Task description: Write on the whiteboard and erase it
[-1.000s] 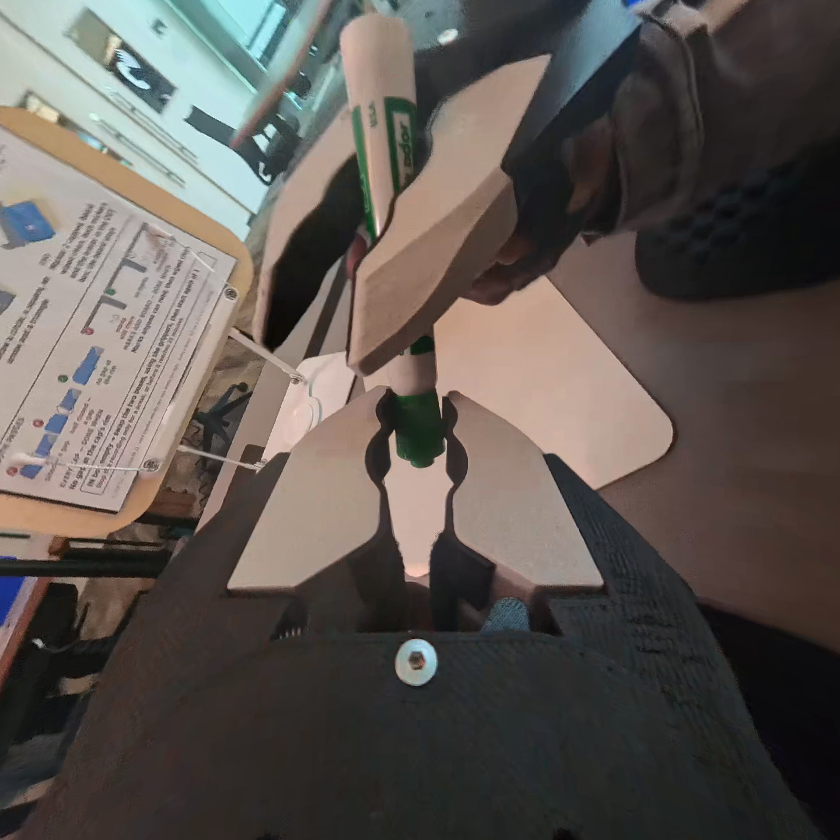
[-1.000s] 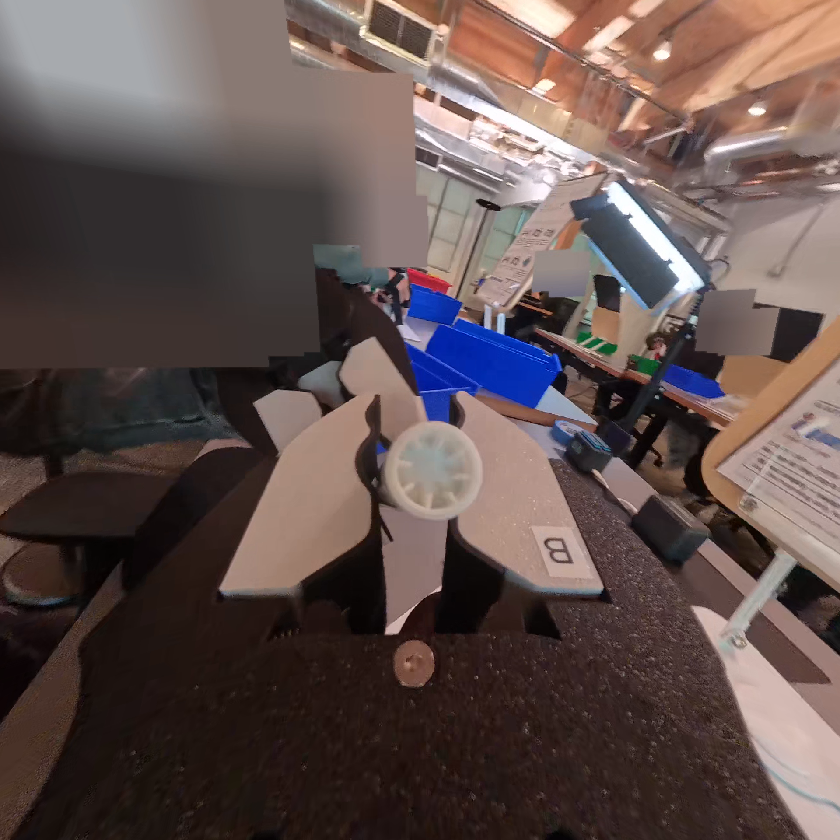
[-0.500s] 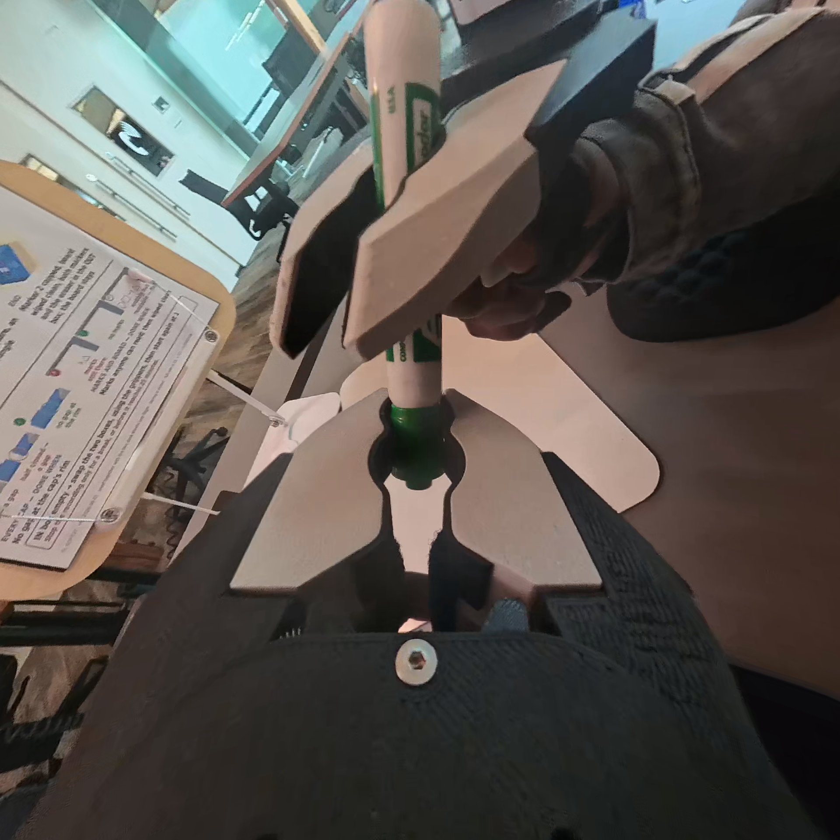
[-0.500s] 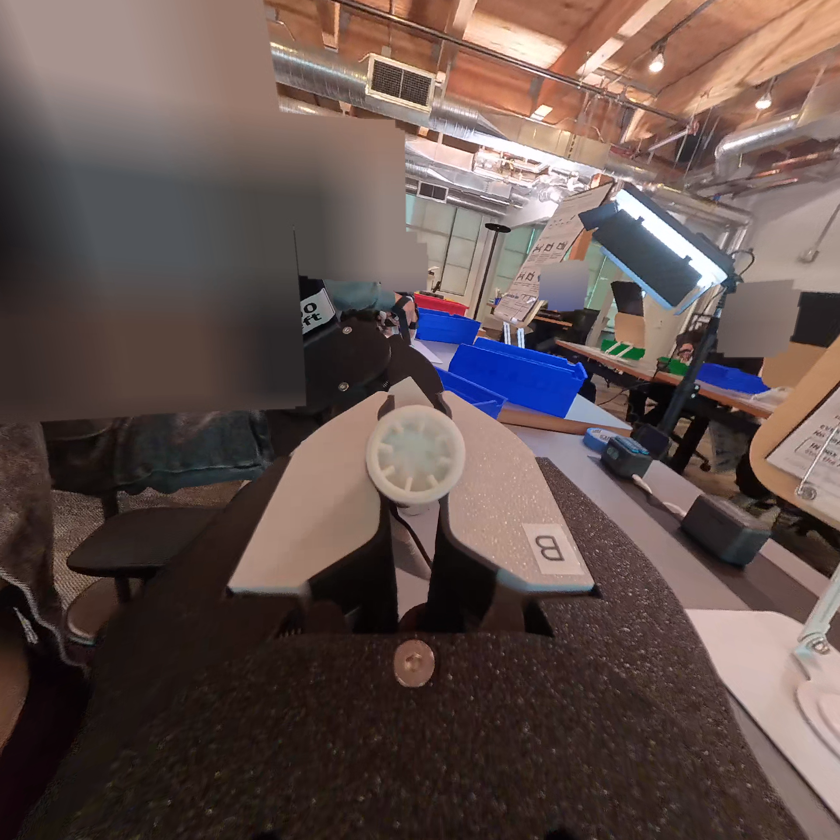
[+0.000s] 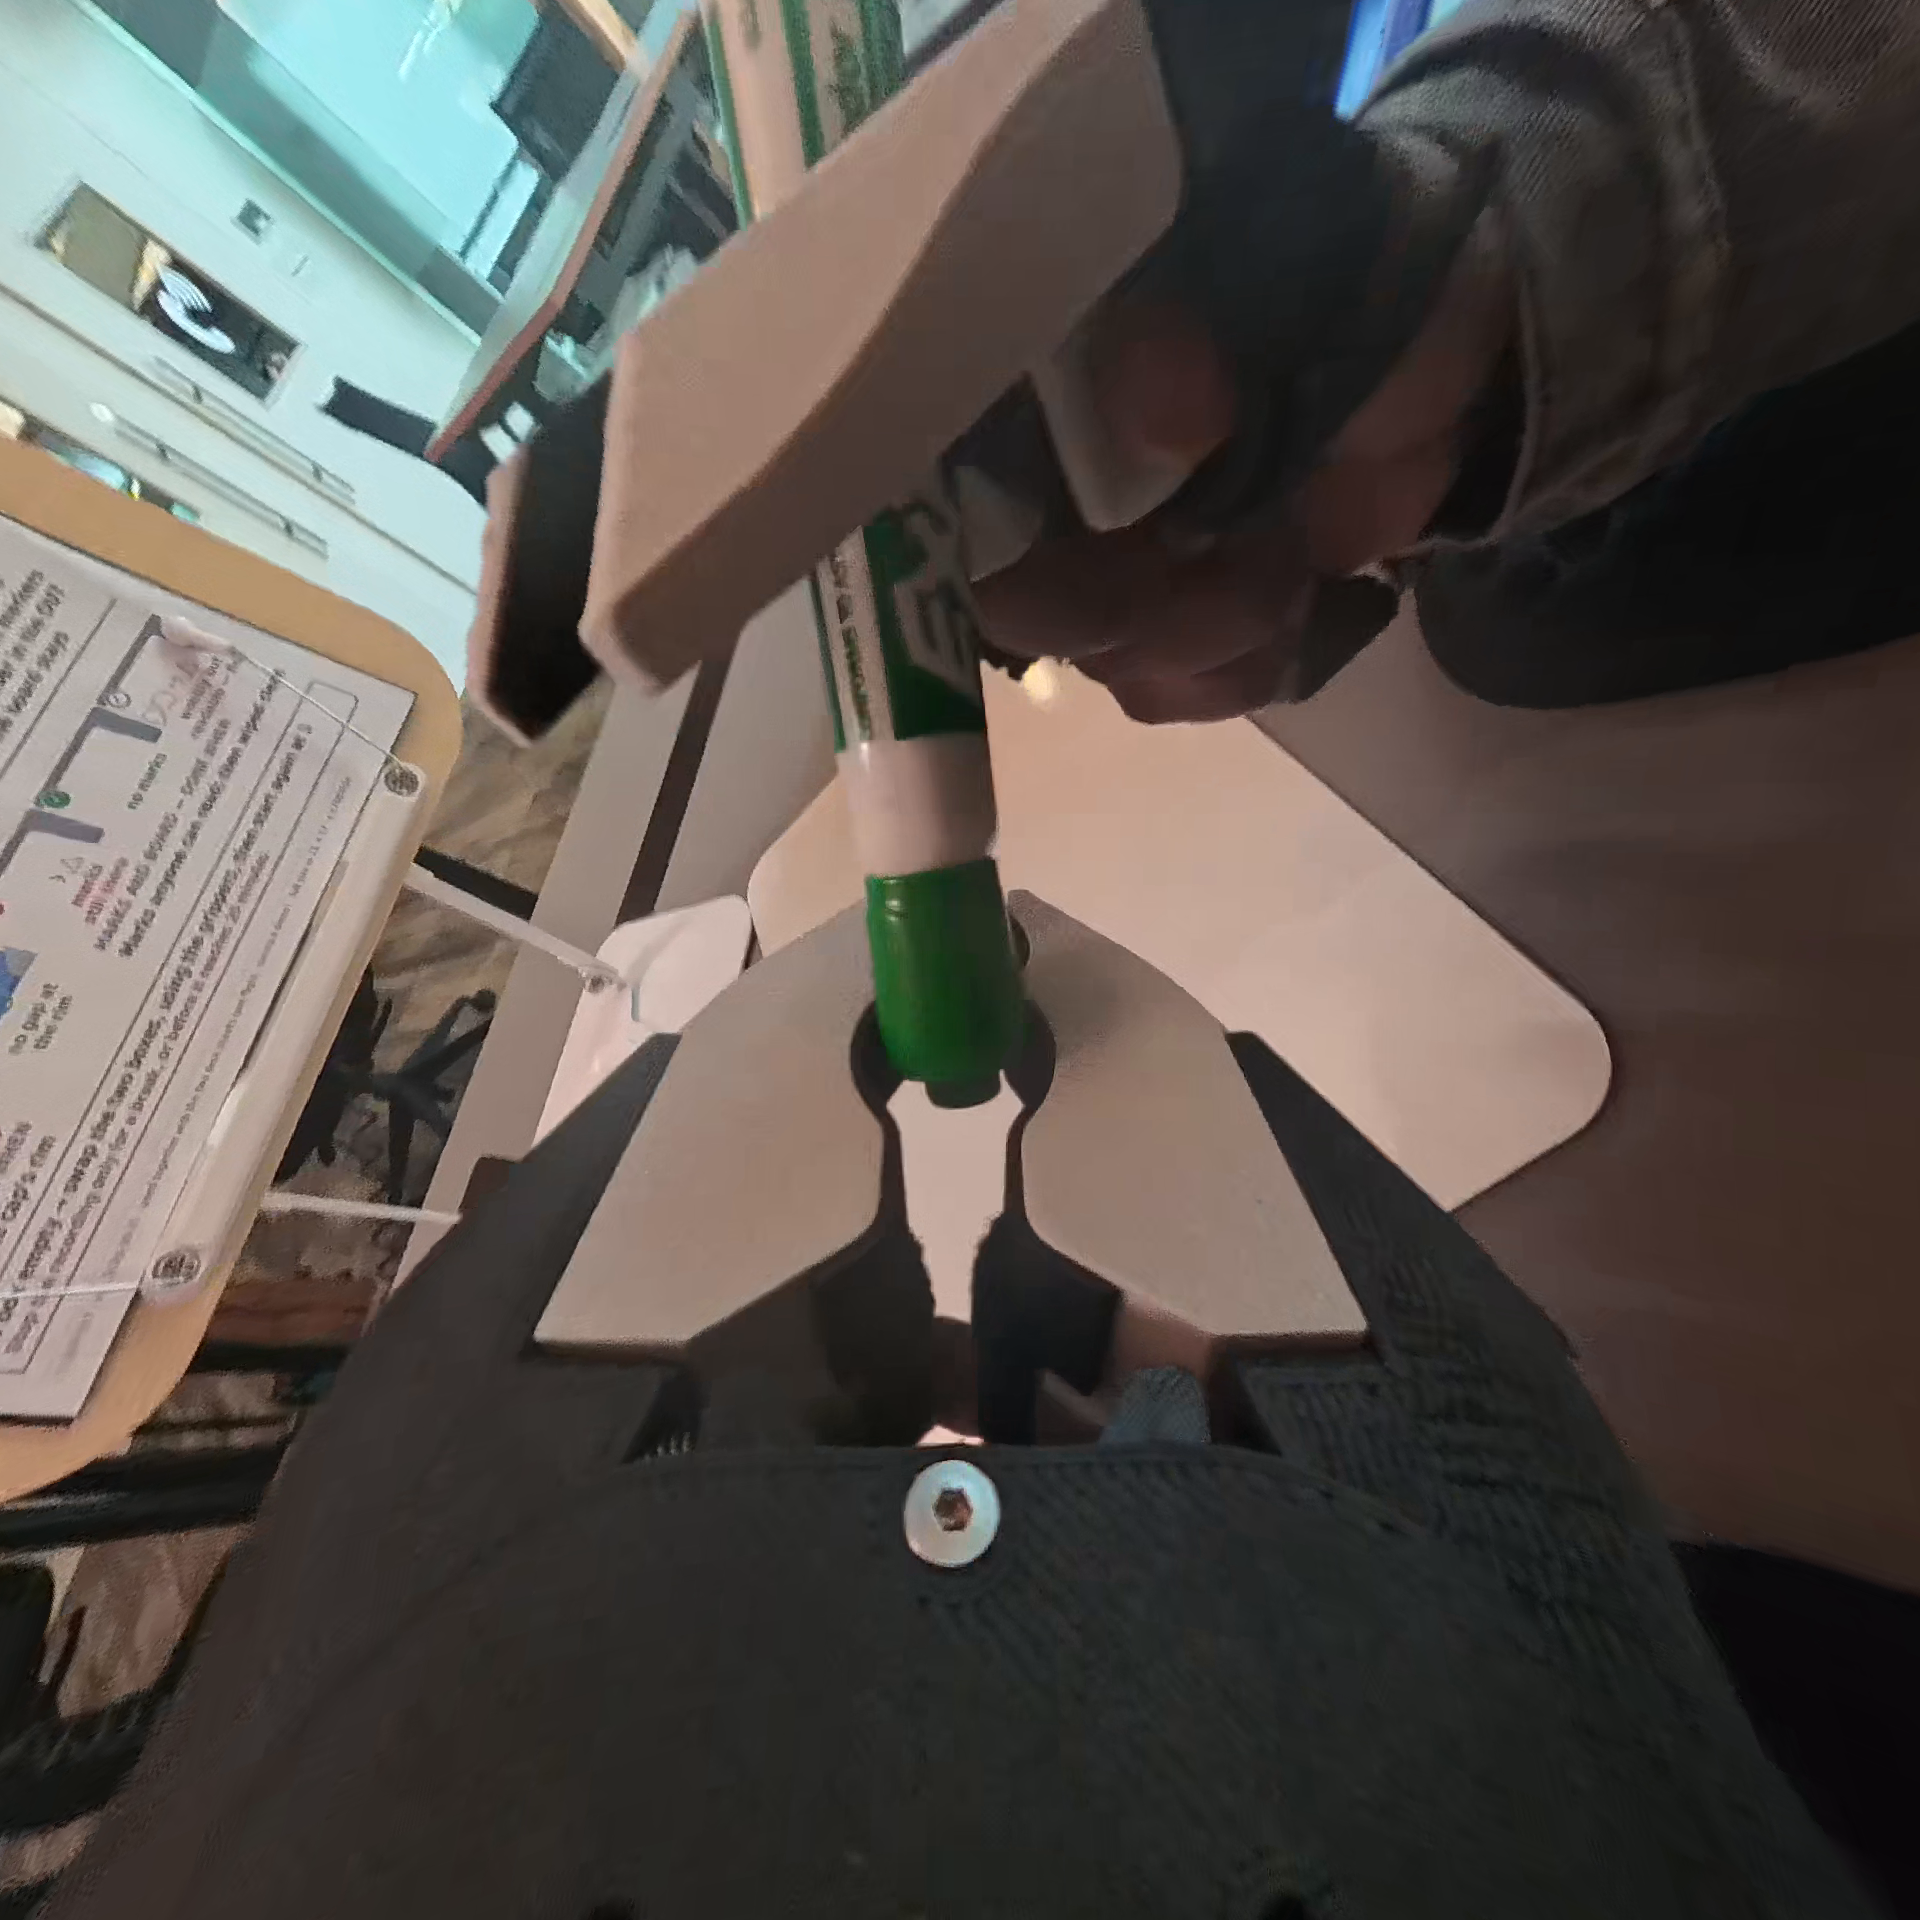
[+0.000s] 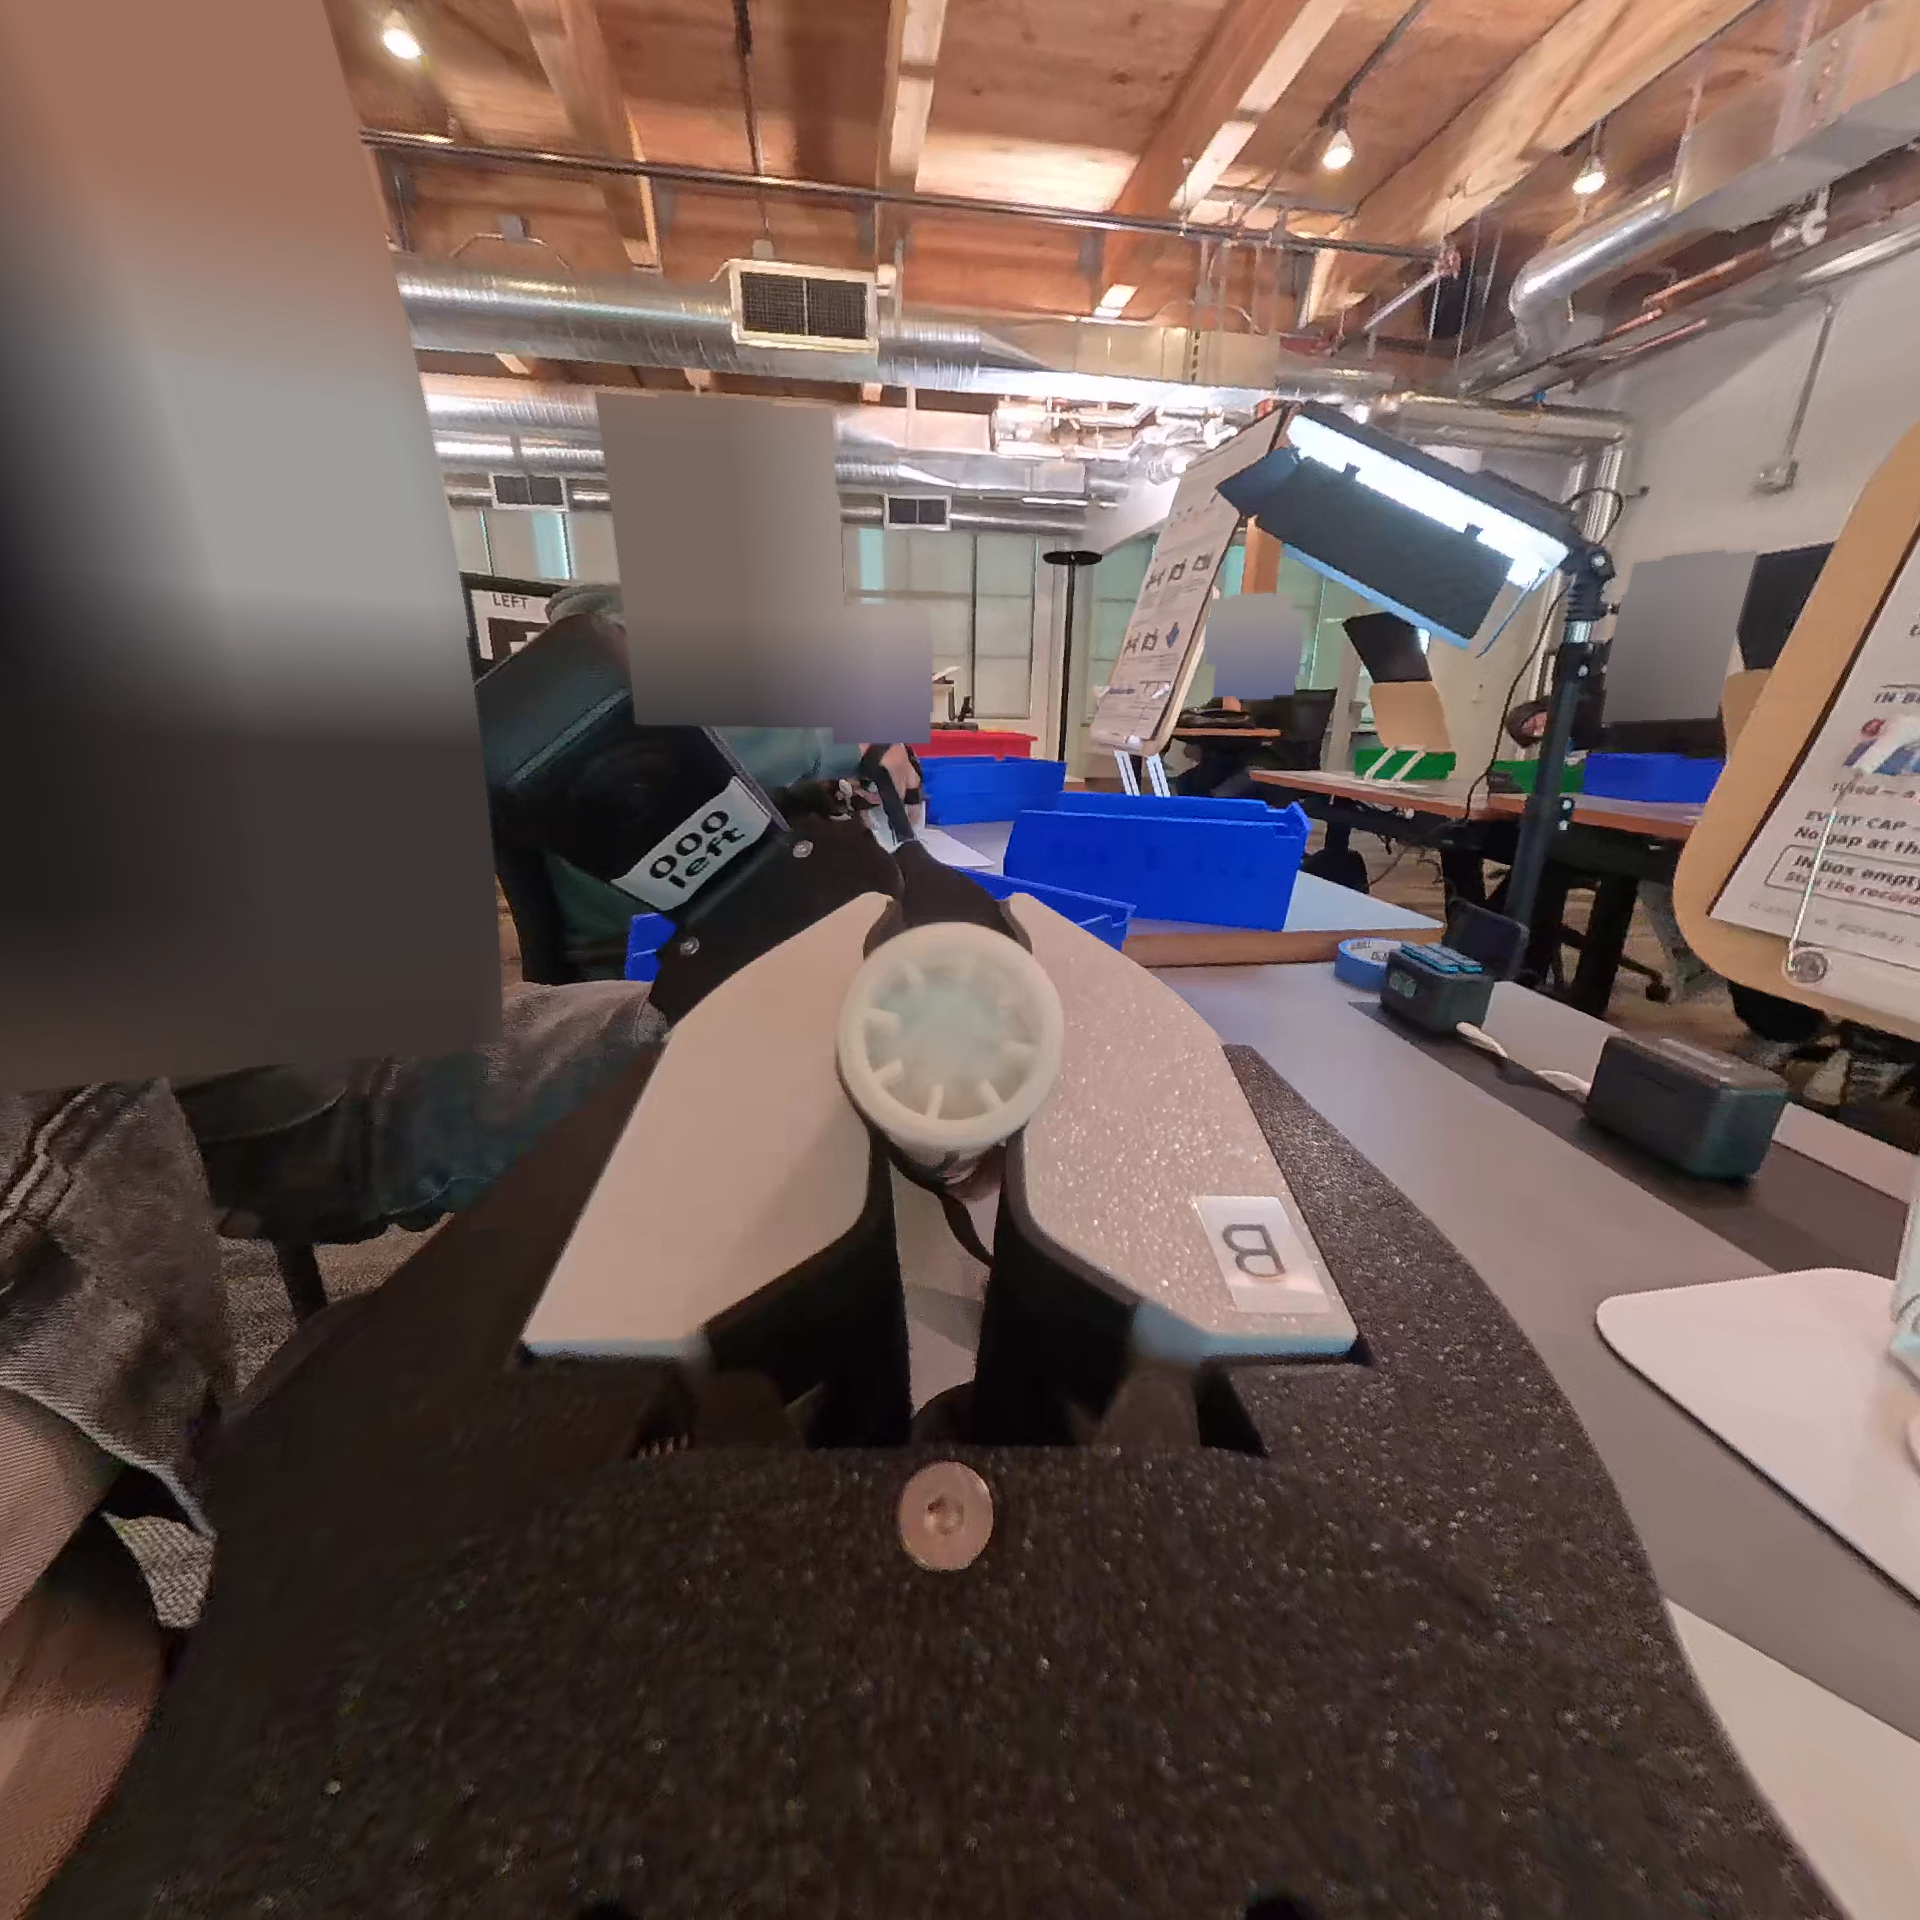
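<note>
Marker, frame centre: white barrel, green label band, green cap. Left claw closed on the cap. Right claw clamped on the barrel; ribbed white butt end faces its camera. Whiteboard lies flat on the surface behind.

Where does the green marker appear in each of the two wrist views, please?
Left wrist view: marker at upper centre, its green cap between the left gripper fingers.
Right wrist view: only its white butt end at centre, in the right gripper.
Shared landmark: the instruction board.
</note>
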Motion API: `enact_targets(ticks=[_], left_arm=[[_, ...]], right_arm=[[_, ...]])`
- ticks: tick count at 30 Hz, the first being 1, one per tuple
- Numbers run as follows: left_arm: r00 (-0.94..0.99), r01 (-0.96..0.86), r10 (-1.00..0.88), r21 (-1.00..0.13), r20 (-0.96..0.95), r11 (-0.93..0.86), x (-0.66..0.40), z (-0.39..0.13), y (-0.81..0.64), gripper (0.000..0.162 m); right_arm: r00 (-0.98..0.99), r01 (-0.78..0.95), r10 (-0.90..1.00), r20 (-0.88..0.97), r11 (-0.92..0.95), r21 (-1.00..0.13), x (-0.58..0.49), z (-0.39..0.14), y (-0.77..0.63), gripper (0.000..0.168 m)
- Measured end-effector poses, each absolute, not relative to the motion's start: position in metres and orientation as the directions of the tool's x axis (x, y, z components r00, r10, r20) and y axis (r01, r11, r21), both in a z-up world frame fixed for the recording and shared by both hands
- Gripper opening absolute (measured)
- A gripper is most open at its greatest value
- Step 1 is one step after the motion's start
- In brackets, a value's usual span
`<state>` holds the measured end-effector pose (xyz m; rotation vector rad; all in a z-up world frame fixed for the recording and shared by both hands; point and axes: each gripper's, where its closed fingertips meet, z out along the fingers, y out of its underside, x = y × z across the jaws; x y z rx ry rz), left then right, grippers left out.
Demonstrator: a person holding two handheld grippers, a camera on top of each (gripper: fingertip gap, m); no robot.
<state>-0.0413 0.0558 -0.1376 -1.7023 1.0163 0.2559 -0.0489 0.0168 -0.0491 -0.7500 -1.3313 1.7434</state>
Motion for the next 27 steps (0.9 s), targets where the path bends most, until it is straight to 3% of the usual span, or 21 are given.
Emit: enact_targets(ticks=[4,6,18,27], left_arm=[[0.622,-0.708,-0.521,-0.704,-0.584,-0.056,-0.039,-0.140,0.060,0.013],[0.632,-0.690,-0.525,-0.723,-0.571,-0.044,-0.035,-0.137,0.061,0.023],[0.626,-0.640,-0.587,-0.768,-0.514,-0.010,-0.021,-0.127,0.061,0.016],[0.637,-0.558,-0.597,-0.826,-0.488,0.081,-0.001,-0.086,0.060,0.015]], right_arm=[[-0.489,-0.238,0.872,0.024,-0.107,-0.965,-0.048,-0.051,0.020,0.017],[-0.489,-0.214,0.873,0.004,-0.116,-0.970,-0.051,-0.056,0.022,0.017],[-0.471,-0.232,0.882,0.013,-0.110,-0.966,-0.042,-0.046,0.023,0.017],[-0.437,-0.269,0.894,0.099,-0.025,-0.963,-0.026,-0.009,0.020,0.017]])
